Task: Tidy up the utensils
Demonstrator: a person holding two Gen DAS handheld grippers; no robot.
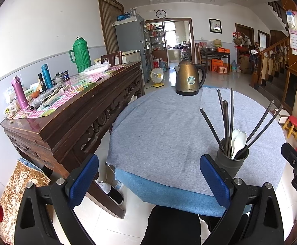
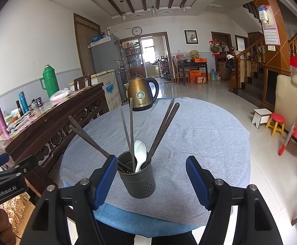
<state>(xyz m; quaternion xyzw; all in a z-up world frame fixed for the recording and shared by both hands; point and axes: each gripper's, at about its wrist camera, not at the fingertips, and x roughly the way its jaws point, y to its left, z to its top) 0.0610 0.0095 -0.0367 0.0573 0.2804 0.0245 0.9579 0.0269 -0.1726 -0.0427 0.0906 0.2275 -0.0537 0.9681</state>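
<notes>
**Utensil holder full, both grippers empty**

While the round table [image 2: 189, 134] under its grey-blue cloth looks mostly bare, the dark grey utensil holder [image 2: 137, 180] near its front edge is packed. It stands upright, with small drain holes low on its side. Inside, several dark chopsticks [image 2: 162, 128] fan outward, some leaning left, two near upright, two leaning right. Two white spoons [image 2: 139, 155] sit bowl-up in the middle, overlapping each other. How many chopsticks there are is hard to count, since their lower ends vanish into the cup.

The right gripper [image 2: 151, 180] has its blue pads spread wide on either side of the holder, not touching it. The left gripper [image 1: 149, 180] is spread wide too, with nothing between its fingers; from its view the holder sits just behind the right-hand pad, partly hidden.

A bronze kettle [image 1: 190, 77] stands at the table's far edge, well apart from the holder. Its contents can't be seen. The wooden sideboard [image 1: 83, 110] on the left carries a green thermos [image 1: 81, 54] and small clutter too blurry to identify.
</notes>
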